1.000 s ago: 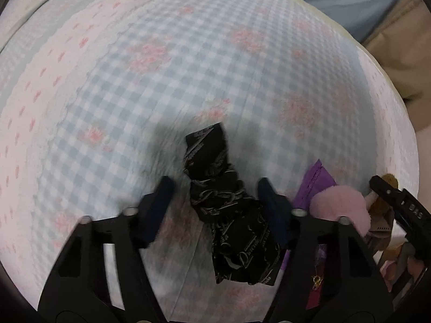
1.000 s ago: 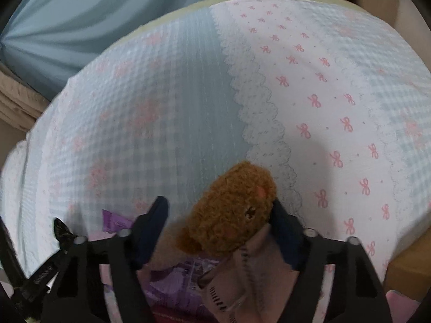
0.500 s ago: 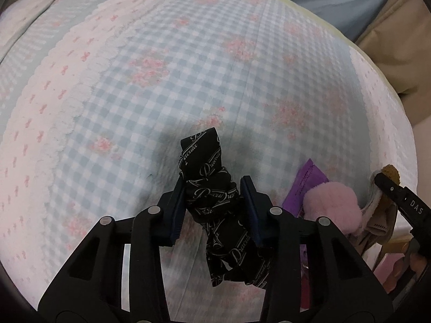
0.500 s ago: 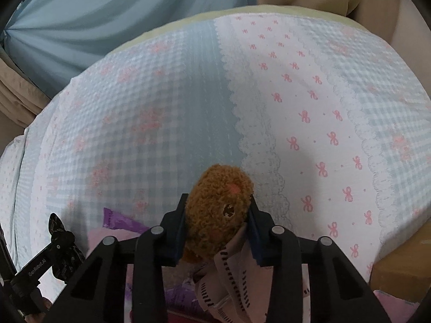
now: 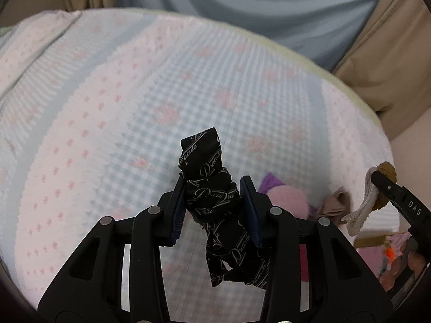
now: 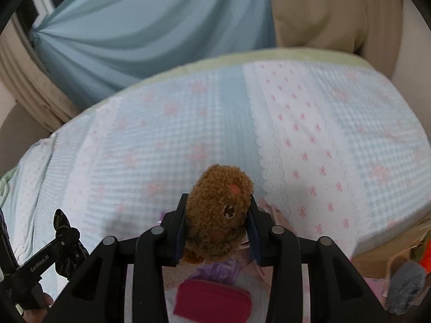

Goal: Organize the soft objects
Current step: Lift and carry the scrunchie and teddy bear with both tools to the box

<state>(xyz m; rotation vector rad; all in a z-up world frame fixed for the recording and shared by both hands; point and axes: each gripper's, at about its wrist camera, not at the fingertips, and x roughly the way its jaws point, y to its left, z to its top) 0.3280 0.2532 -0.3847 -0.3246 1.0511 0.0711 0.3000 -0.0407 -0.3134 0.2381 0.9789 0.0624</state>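
Left claw (image 5: 212, 204) pinching a black scarf (image 5: 215, 196), right claw (image 6: 216, 228) pinching a brown plush toy (image 6: 219, 210) — both above the bed (image 6: 161, 148), pink pouch (image 6: 212, 301) below.

Fuzzy plush bear (image 6: 218, 215) — puckered cotton bedspread (image 6: 188, 134)

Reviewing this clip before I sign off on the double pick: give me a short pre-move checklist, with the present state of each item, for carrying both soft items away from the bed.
1. Left gripper shut on the black printed cloth: ok, both pads press it.
2. Cloth tail clear of the bedspread: cannot tell; it hangs down below the fingers.
3. Right gripper shut on the brown plush toy: ok, squeezed between both pads.
4. Beige fabric hanging from the toy, free of the pile: cannot tell.
5. Grippers apart from each other: ok; the other gripper shows only at each view's edge.
6. Drop-off spot in view: not ok, none identifiable.
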